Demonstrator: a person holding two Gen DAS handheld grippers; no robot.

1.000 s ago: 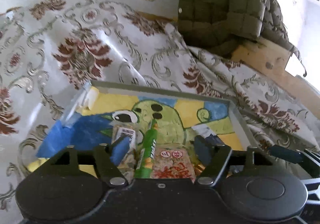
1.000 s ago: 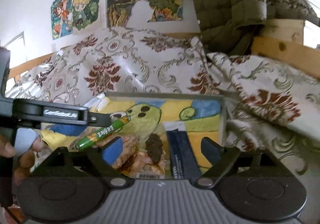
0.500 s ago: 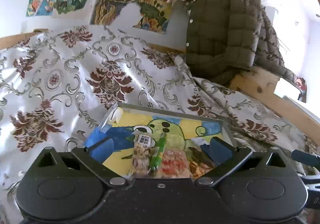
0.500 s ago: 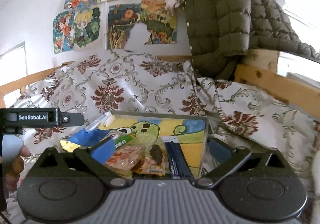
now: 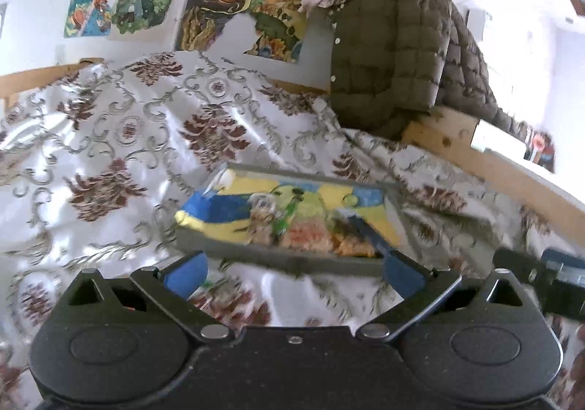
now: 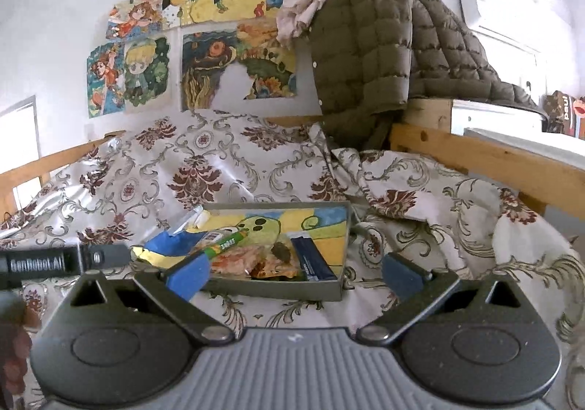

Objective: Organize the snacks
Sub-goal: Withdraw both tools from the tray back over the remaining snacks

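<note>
A shallow grey tray (image 6: 278, 291) (image 5: 292, 262) with a colourful painted bottom lies on the patterned bedspread. In it lie a green tube of sweets (image 6: 228, 244), orange-red snack packets (image 6: 237, 262), a dark blue bar (image 6: 310, 258) and a clear packet with a barcode label (image 6: 212, 236). The left wrist view is blurred; there the snacks (image 5: 303, 230) lie in the tray. My left gripper (image 5: 292, 273) stands open and empty, short of the tray's near wall. My right gripper (image 6: 292, 273) is open too, with nothing between its blue pads (image 6: 188, 274).
The rumpled floral bedspread (image 6: 219, 168) covers the bed around the tray. A quilted olive jacket (image 6: 384, 51) hangs over the wooden bed frame (image 6: 475, 154) at the right. Drawings (image 6: 146, 73) cover the white wall behind. The other gripper's arm (image 6: 55, 262) shows at the left edge.
Both grippers have drawn back from the tray and opened wider, leaving the snacks lying in it. The tray now looks smaller and farther off; more wall and jacket show.
</note>
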